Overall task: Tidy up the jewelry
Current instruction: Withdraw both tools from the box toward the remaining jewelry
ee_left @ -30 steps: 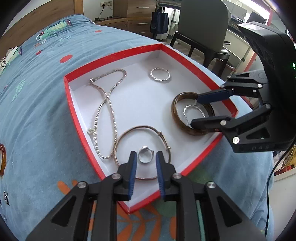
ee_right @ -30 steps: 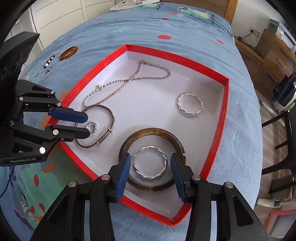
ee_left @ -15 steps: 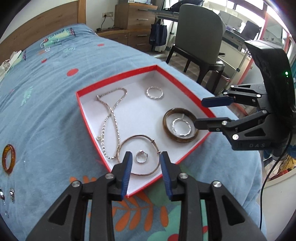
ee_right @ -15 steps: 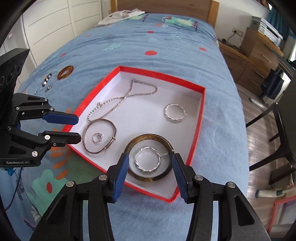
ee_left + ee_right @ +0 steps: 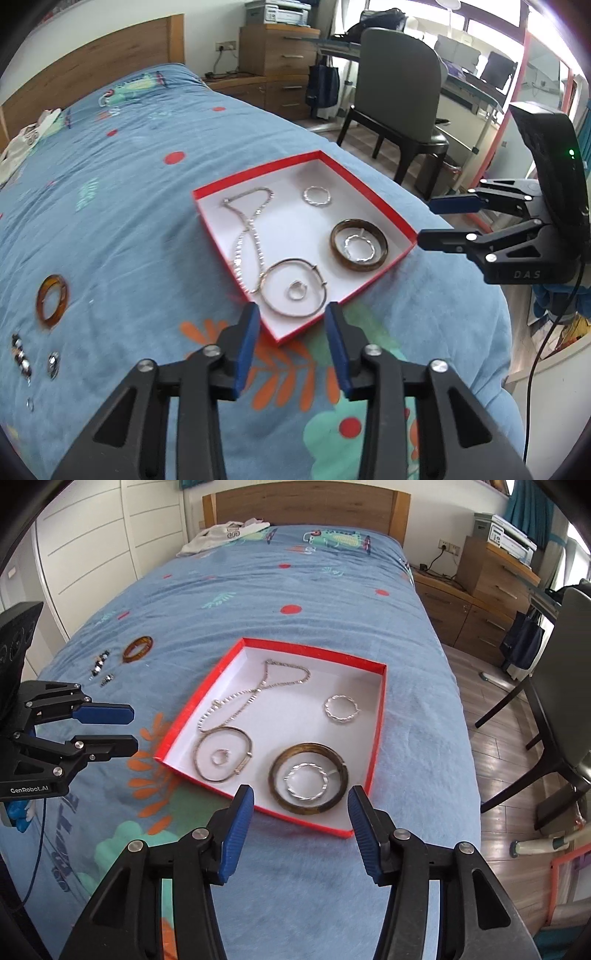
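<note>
While we are holding both grippers above the blue bedspread (image 5: pixel 332 602), the left gripper (image 5: pixel 291 343) and right gripper (image 5: pixel 301 830) are hanging with jaws spread apart, gripping nothing. We are looking at a red box (image 5: pixel 380 716) holding a silver chain (image 5: pixel 255 694), a thin bangle (image 5: pixel 221 753) around a ring (image 5: pixel 220 756), and a brown bangle (image 5: pixel 308 781) around a twisted hoop (image 5: pixel 306 781). An amber bangle (image 5: pixel 137 649) is lying well apart on the bedspread.

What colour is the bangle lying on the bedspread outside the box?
Amber orange-brown, translucent. The bangle shows best in the left wrist view.
</note>
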